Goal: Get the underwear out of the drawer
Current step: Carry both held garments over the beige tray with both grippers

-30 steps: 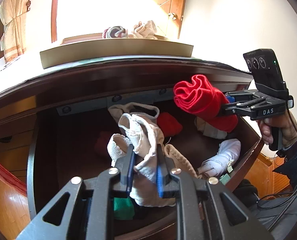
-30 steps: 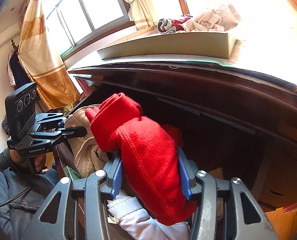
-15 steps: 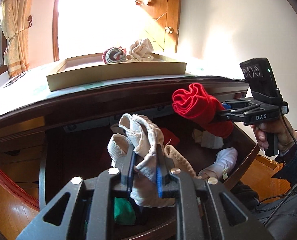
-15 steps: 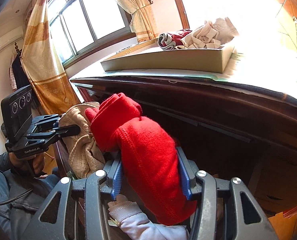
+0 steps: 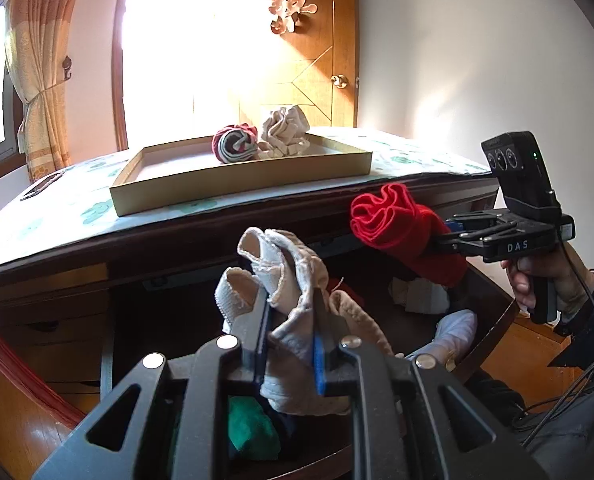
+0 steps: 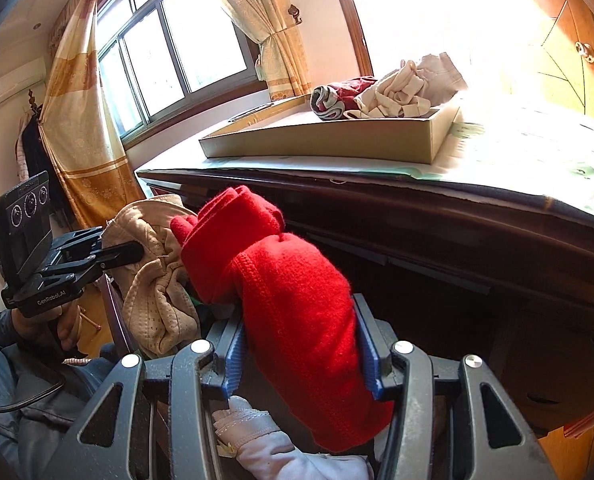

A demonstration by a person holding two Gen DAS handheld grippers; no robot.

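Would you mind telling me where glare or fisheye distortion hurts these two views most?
Left wrist view: the door behind the cardboard tray is blown out white, and the desk edge bows. Right wrist view: glare washes the tabletop at upper right, while the red underwear stays sharp.

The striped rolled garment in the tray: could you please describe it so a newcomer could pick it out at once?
On the desk top above the open drawer lies a shallow cardboard tray. Two bundles sit at its far edge; the striped rolled garment is the left one in the left wrist view, dark red with grey and white bands, whereas the cream bundle touching it is plain.
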